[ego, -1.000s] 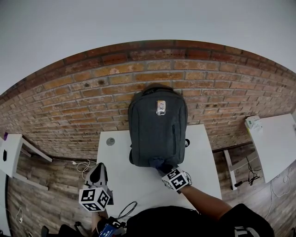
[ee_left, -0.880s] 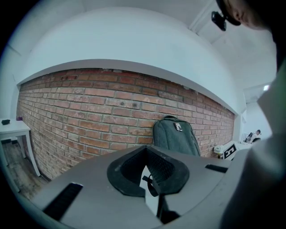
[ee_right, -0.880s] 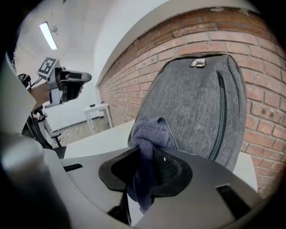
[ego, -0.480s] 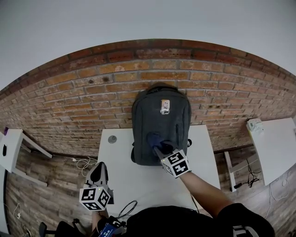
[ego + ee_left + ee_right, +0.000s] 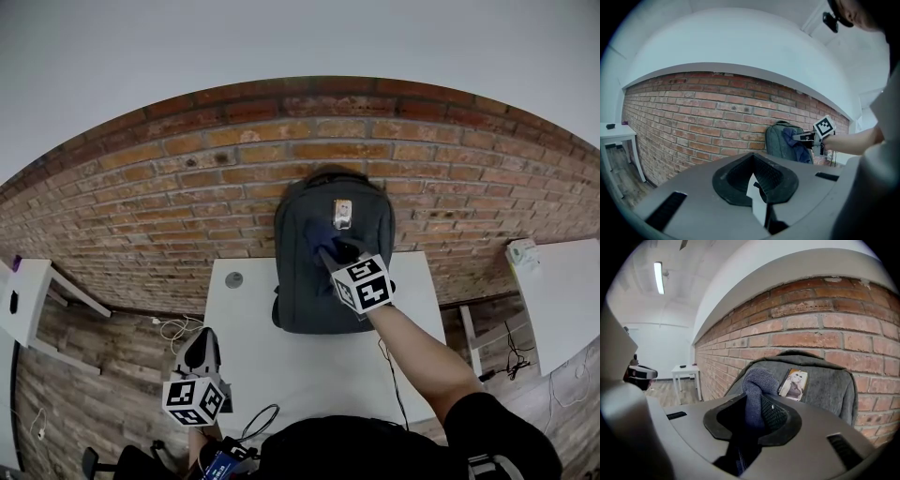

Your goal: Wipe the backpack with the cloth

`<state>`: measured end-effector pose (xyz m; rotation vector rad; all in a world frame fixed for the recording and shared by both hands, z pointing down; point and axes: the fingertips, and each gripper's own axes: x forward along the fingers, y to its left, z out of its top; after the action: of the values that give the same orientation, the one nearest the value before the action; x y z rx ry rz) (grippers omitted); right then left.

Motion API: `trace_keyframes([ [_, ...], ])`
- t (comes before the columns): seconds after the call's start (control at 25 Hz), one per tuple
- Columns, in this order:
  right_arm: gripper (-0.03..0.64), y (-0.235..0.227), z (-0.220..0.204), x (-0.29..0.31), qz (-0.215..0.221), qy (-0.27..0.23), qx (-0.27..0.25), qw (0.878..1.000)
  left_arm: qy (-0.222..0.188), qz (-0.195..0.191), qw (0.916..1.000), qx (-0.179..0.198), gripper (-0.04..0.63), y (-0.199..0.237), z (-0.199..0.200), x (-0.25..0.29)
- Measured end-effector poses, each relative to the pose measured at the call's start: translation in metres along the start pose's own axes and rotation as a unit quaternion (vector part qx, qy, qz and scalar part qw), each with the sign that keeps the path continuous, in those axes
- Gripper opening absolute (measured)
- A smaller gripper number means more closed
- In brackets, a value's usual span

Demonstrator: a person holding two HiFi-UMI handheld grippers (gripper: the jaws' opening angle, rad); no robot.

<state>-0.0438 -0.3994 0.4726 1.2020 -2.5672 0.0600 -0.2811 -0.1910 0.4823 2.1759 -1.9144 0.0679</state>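
The right tool (image 5: 329,256) gripped the blue cloth (image 5: 315,233) high on the grey backpack (image 5: 302,292); wiping seemed about midway, other parts left.

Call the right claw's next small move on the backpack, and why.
Probably drag the cloth down the front panel while keeping it pressed on. The right claw is shut on it and holds it high on the backpack, beside the photo card near the top edge, so most of the grey front lies below it.
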Motion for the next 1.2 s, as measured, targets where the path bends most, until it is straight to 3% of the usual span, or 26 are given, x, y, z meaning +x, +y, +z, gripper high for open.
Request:
trace_keyframes([
  [0.28, 0.087, -0.024, 0.032, 0.019, -0.014, 0.0, -0.04, 0.999, 0.002, 0.004, 1.0, 0.002, -0.006, 0.002, 0.001, 0.0],
  [0.68, 0.087, -0.052, 0.076, 0.04, -0.037, -0.011, -0.009, 0.999, -0.004, 0.014, 0.9999, 0.001, -0.006, 0.007, 0.004, -0.001],
  [1.2, 0.086, -0.025, 0.081, 0.048, 0.0, -0.003, -0.029, 1.0, -0.005, 0.017, 0.9998, 0.0, -0.006, 0.009, 0.006, -0.005],
])
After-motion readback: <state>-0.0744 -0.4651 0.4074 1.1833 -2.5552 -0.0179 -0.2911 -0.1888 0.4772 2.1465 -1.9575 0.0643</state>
